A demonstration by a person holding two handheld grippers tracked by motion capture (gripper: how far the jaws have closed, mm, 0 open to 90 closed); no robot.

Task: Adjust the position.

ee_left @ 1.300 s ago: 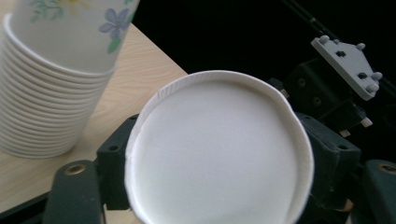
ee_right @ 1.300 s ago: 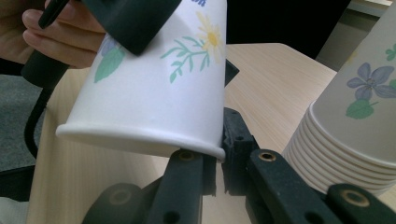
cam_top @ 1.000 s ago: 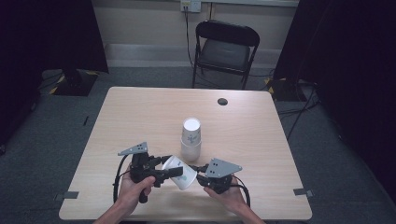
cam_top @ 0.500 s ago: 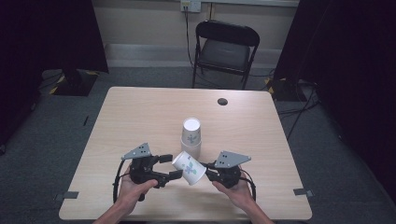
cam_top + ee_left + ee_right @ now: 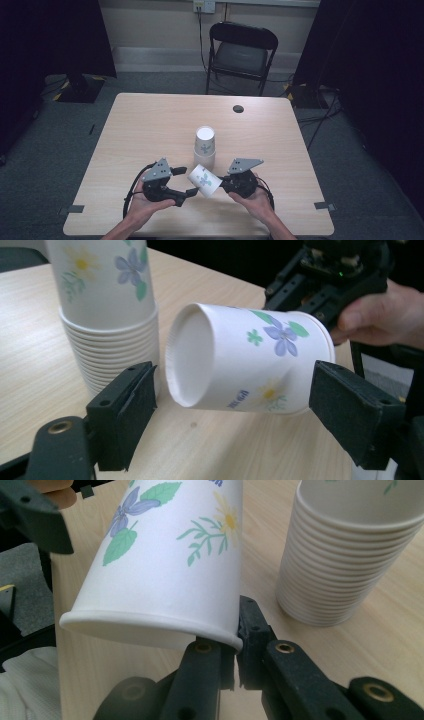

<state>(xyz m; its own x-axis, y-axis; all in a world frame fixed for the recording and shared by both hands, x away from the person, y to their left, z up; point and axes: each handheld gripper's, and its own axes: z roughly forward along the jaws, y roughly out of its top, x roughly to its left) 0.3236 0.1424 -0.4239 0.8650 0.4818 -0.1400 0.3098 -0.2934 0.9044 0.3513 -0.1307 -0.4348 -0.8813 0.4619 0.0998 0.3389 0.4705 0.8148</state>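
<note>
One table (image 5: 150,125) carries the whole scene, with a small dark disc (image 5: 238,108) near its far edge at about 1 o'clock from the centre. Just past the table's centre stands the stack of paper cups (image 5: 205,146), upside down, bases up. A single flowered paper cup (image 5: 205,181) has already been separated from that stack and is held on its side just above the tabletop, at 6 o'clock from the stack.

The right gripper (image 5: 236,652) is clenched on the cup's rim, one jaw inside the mouth and one outside; in the high view it sits at 3 o'clock from the cup (image 5: 231,185). The left gripper (image 5: 230,415) stands released, its jaws spread to either side of the cup's base end without pressing on it; it lies at 9 o'clock from the cup (image 5: 186,181).

Judged progress: taking one cup off the stack appears done. What seems left is the hand-over or regrip at the base end, then setting the cup down.
</note>
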